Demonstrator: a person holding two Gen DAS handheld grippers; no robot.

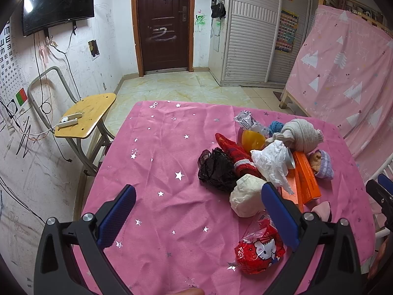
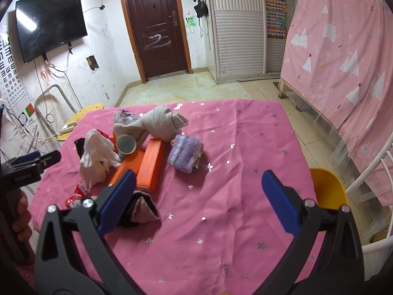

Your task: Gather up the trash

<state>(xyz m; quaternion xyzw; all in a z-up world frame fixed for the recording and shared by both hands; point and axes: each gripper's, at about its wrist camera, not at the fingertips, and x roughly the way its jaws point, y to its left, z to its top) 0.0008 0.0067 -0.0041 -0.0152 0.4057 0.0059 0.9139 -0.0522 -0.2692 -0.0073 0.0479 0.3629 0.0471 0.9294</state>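
Observation:
A pile of trash and clothes lies on the pink star cloth [image 1: 159, 162]. In the left wrist view I see a crumpled white plastic bag [image 1: 271, 162], a black mesh wad [image 1: 216, 169], a cream lump [image 1: 245, 198], an orange box [image 1: 305, 177] and a red Hello Kitty wrapper [image 1: 260, 249]. My left gripper [image 1: 199, 215] is open and empty, left of the pile. My right gripper [image 2: 199, 202] is open and empty above bare cloth, right of the orange box [image 2: 149, 169], white bag [image 2: 95, 157] and paper cup [image 2: 126, 143].
Socks lie in the pile: red [image 1: 233, 152], beige [image 1: 298, 135], purple [image 2: 186, 156] and pink [image 2: 145, 210]. A wooden chair [image 1: 86, 118] stands left of the table, a yellow chair [image 2: 329, 189] right. A pink curtain [image 2: 343, 49] hangs at right.

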